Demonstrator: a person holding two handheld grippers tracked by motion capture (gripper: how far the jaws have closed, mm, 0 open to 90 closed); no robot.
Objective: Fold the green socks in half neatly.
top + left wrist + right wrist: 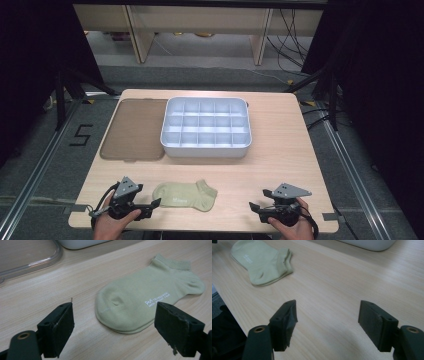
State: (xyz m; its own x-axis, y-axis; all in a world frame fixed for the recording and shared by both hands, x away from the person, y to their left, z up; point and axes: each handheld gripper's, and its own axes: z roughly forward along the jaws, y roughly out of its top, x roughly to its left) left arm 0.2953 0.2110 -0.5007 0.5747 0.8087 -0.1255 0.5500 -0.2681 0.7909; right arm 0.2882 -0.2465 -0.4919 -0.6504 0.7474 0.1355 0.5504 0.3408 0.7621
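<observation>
The right gripper [327, 325] is seen from behind its two black fingers [283, 325], which are held wide apart with nothing between them; bare wood-grain counter [342, 285] is seen in the gap; a pale green sock [262, 265] is laid flat at the upper left, well apart from the fingers; the rounded edge of a white tray [369, 243] is cut off at the top.
</observation>
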